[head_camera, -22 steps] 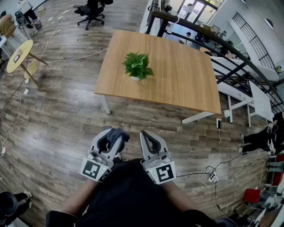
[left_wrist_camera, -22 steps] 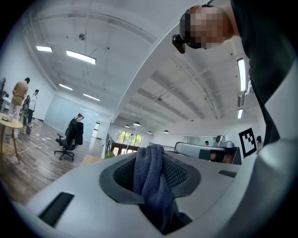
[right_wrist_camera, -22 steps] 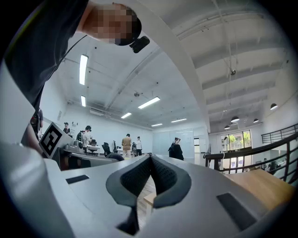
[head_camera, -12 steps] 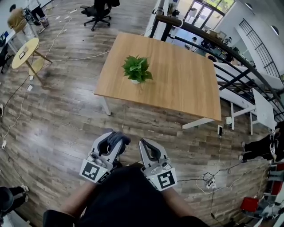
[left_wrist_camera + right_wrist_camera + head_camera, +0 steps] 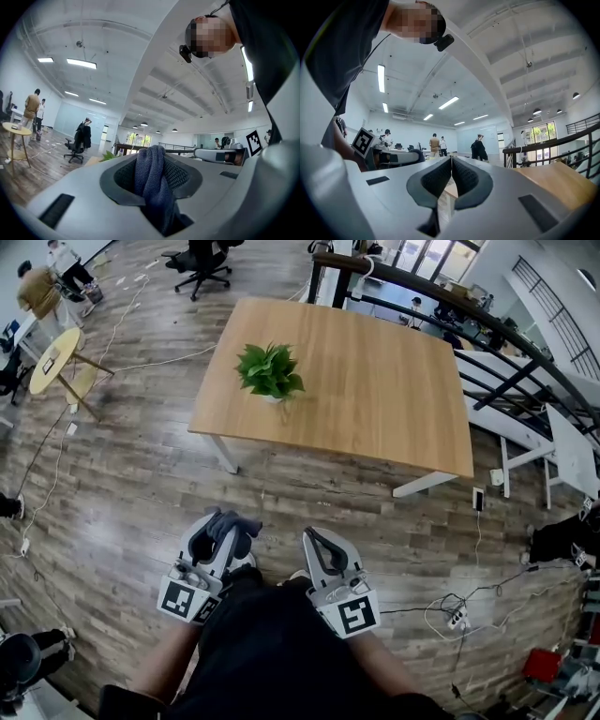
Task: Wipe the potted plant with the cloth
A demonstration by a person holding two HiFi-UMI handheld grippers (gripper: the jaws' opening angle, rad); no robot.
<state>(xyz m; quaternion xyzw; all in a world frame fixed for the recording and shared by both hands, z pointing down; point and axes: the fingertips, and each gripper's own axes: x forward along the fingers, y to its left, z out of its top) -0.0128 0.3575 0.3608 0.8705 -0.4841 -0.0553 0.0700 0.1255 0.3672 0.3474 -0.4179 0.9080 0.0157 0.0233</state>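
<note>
A small potted plant [image 5: 269, 372] with green leaves in a white pot stands on the left part of the wooden table [image 5: 375, 399], well ahead of me across the floor. My left gripper [image 5: 221, 524] is held close to my body and is shut on a dark blue cloth [image 5: 234, 523], which bunches between the jaws [image 5: 152, 180]. Beside it, my right gripper [image 5: 317, 542] is shut with nothing in it; its pads meet [image 5: 451, 176]. Both point level, toward the table. A few leaves of the plant [image 5: 109, 155] show past the left jaw.
A round yellow side table [image 5: 52, 360] stands at the far left, an office chair [image 5: 201, 259] at the back. Cables [image 5: 455, 610] and a power strip lie on the floor at the right. A black railing [image 5: 487, 324] runs behind the table. Several people stand far off.
The view has shifted: the table and plant now sit further left and slightly higher. Both grippers stay close to my body, the left still shut on the cloth.
</note>
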